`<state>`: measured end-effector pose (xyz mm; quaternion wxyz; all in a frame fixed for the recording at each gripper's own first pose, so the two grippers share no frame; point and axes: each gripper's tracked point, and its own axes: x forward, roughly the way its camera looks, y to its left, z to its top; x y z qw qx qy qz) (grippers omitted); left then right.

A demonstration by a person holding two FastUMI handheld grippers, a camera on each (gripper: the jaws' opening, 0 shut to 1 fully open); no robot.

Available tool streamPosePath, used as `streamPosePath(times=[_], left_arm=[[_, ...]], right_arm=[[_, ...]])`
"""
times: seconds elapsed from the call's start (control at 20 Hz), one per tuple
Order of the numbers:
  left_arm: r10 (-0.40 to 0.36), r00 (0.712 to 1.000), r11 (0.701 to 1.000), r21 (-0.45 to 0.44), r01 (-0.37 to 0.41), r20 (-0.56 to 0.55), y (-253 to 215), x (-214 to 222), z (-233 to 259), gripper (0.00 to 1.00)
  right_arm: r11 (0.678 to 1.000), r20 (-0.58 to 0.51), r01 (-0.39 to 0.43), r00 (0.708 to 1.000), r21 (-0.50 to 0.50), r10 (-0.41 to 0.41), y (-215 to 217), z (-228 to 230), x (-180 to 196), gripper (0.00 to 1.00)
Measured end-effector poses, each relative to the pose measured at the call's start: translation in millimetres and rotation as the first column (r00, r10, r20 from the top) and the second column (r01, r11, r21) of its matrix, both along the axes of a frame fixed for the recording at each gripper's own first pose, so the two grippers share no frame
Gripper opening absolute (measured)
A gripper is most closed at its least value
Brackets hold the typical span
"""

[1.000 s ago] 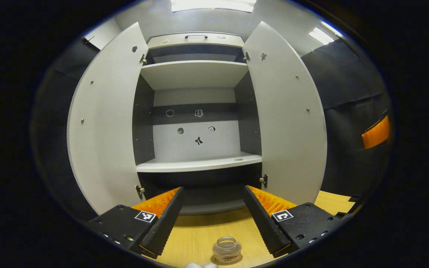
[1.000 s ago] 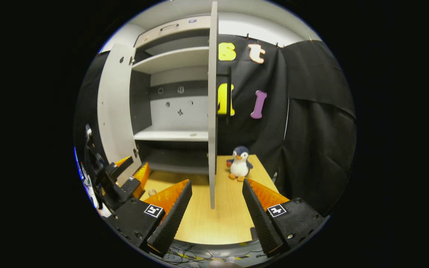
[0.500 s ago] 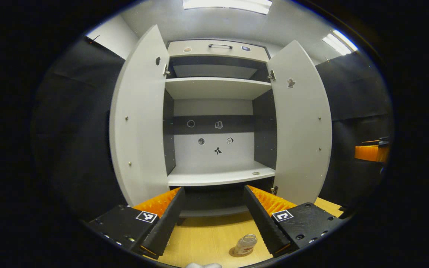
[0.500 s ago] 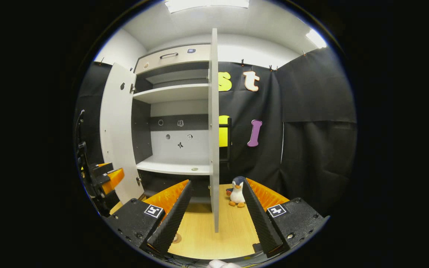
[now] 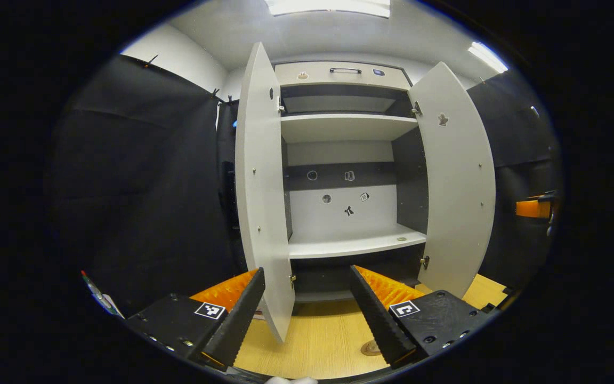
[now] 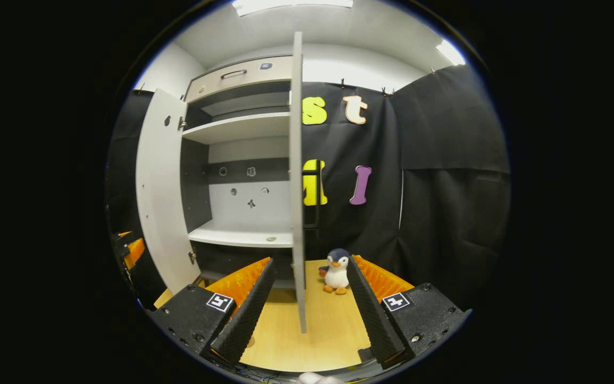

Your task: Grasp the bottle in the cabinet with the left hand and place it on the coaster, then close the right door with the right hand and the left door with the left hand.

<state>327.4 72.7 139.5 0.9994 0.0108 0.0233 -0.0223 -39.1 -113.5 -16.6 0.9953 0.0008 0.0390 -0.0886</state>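
Both grippers, left (image 5: 307, 314) and right (image 6: 307, 309), stand released, each straddling an open white cabinet door's (image 5: 260, 186) edge untouched; the bottle's whereabouts appear obscured.

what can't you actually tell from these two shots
- Bottle: in the left gripper view the left tool's right finger covers all but an edge of the coaster, so whether it stands there is unclear.
- Stickers on the cabinet's back panel: too small to identify.
- Right door's face: seen edge-on in the right gripper view, between the right tool's fingers.
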Motion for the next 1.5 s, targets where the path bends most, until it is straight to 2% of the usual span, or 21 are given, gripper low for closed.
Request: streamPosePath(times=[0.3,0.6,0.7,0.95,1.0,1.1,1.2,1.3,1.5], left_arm=[[0.005,1.0,1.0,-0.002,-0.005,0.017,-19,-7,13,0.96],[0.074,0.997,0.997,-0.016,-0.074,0.006,-36,-11,19,0.96],[0.109,0.994,0.994,-0.021,-0.108,0.005,-37,-12,22,0.96],[0.174,0.985,0.984,-0.023,-0.174,-0.014,-41,-9,26,0.96],[0.183,0.983,0.983,-0.026,-0.184,-0.017,-43,-7,27,0.96],[0.205,0.979,0.978,-0.026,-0.205,-0.02,-46,-4,30,0.96],[0.236,0.972,0.972,-0.013,-0.236,-0.017,-47,-4,34,0.96],[0.269,0.963,0.963,-0.014,-0.269,-0.021,-48,-6,37,0.96],[0.252,0.967,0.967,-0.017,-0.253,-0.032,-55,0,41,0.95]], right_arm=[[1.0,0.04,-0.026,0.999,-0.007,0.027,-57,38,56,0.84],[0.989,0.047,-0.146,0.988,0.02,0.145,-75,58,117,0.84],[0.975,0.039,-0.222,0.974,0.022,0.221,-64,61,129,0.84],[0.94,-0.009,-0.342,0.94,-0.009,0.342,-53,60,135,0.82],[0.933,-0.018,-0.36,0.933,-0.015,0.36,-51,61,137,0.79],[0.918,-0.027,-0.397,0.918,-0.018,0.397,-48,61,138,0.81],[0.908,-0.027,-0.419,0.908,-0.002,0.419,-45,59,138,0.77],[0.908,-0.038,-0.418,0.907,0.023,0.419,-44,58,139,0.81],[0.909,-0.025,-0.417,0.908,0.015,0.417,-34,59,136,0.81]])
